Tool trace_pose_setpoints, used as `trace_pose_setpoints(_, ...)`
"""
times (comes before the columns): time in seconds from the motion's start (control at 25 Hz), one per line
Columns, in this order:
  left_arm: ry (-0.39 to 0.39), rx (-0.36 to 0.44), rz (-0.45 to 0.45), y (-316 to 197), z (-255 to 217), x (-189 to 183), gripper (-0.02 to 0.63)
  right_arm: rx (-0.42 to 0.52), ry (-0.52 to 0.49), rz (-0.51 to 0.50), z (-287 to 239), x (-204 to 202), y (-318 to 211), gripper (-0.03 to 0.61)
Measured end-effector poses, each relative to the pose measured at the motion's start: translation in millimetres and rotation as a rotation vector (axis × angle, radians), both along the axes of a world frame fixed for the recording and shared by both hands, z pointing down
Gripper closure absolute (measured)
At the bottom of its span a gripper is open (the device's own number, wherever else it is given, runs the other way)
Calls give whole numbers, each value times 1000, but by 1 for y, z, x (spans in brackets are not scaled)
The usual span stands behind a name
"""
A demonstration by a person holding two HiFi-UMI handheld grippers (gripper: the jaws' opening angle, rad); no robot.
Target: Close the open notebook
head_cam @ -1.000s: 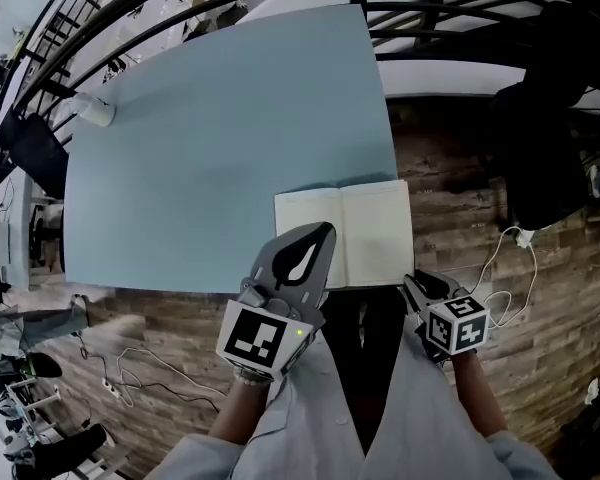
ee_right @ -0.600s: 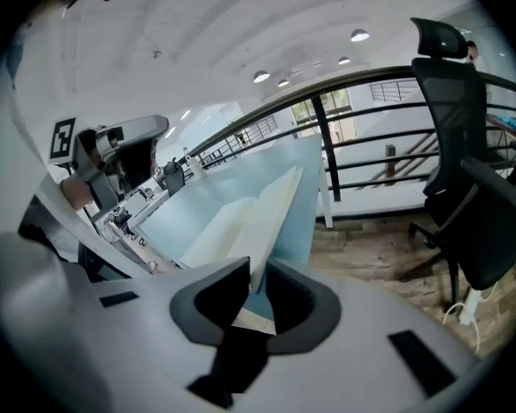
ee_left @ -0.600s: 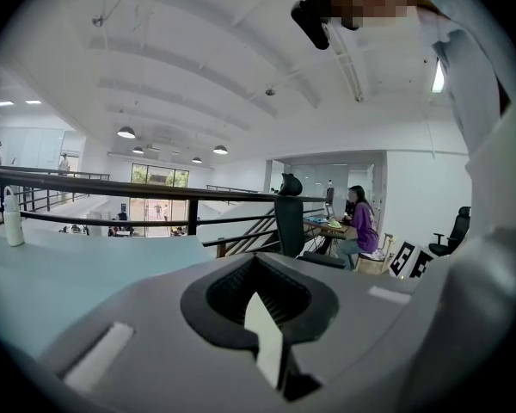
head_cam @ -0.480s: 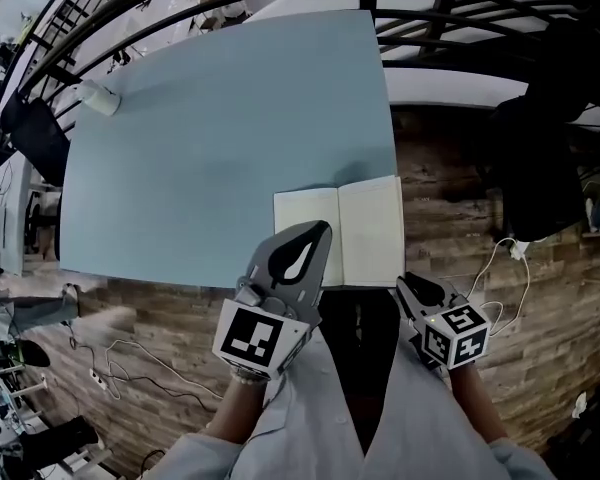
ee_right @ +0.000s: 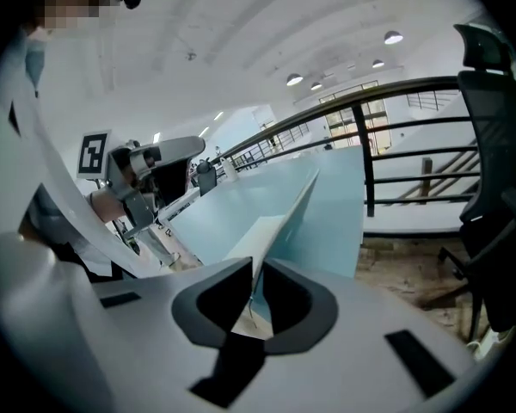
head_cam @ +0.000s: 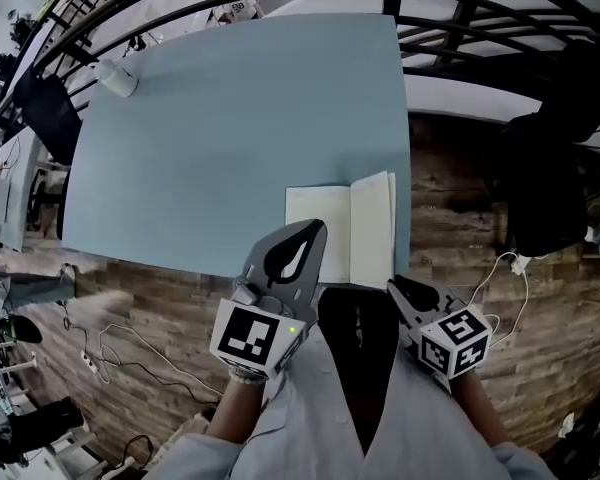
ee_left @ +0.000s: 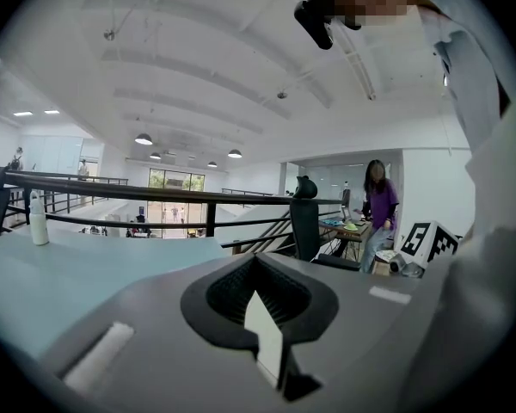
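The open notebook (head_cam: 325, 213) lies at the near right corner of the light blue table (head_cam: 230, 118). Its left page is flat. Its right half (head_cam: 372, 226) is lifted and stands tilted toward the spine. My right gripper (head_cam: 400, 290) is at that half's near edge, and its jaws are closing with the raised sheet (ee_right: 284, 222) pinched between them (ee_right: 256, 292). My left gripper (head_cam: 318, 230) hovers over the near part of the left page, its tips together. A white sliver shows in its gap (ee_left: 260, 304); I cannot tell whether it touches the page.
A white bottle (head_cam: 117, 78) stands at the table's far left corner. A black railing (head_cam: 460, 8) runs behind the table and a black office chair (head_cam: 550, 168) stands on the wooden floor to the right. White cables (head_cam: 510, 278) lie there. A person in purple (ee_left: 377, 200) stands far off.
The notebook's right half has risen from flat to a steep tilt. My right gripper has gone up and leftward with it. The left gripper has hardly shifted.
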State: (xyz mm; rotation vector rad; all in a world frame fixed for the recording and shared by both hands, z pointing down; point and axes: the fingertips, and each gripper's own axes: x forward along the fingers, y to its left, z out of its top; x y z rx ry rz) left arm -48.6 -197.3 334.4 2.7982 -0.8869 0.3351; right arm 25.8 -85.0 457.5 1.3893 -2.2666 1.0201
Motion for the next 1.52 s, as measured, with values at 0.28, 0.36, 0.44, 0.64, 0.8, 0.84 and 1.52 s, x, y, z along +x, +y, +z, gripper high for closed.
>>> trace_pose_setpoints(0.28, -2, -9, -51, -2, 0, -22, 611, 33, -31, -70, -14, -32, -13, 552)
trace_pose_setpoints(0.36, -4, -12, -64, -2, 1, -27, 611, 40, -35, -91, -15, -39, -15, 554)
trace_pose_setpoints(0.44, -6, -11, -75, -2, 1, -34, 611, 44, -40, -107, -16, -47, -17, 554)
trace_pose_setpoints(0.64, -8, -13, -102, -7, 2, -55, 611, 45, -51, -132, -17, -68, -26, 555)
trace_pose_setpoints(0.8, -11, -12, -118, -8, 3, -69, 611, 40, -60, -151, -15, -84, -32, 557)
trace_pose_setpoints(0.84, -11, -13, -122, -9, 3, -72, 611, 37, -63, -155, -14, -88, -33, 557)
trace_pose_setpoints(1.52, -25, 4, -193, -23, 16, -127, 611, -36, -95, -232, 17, -145, -56, 558)
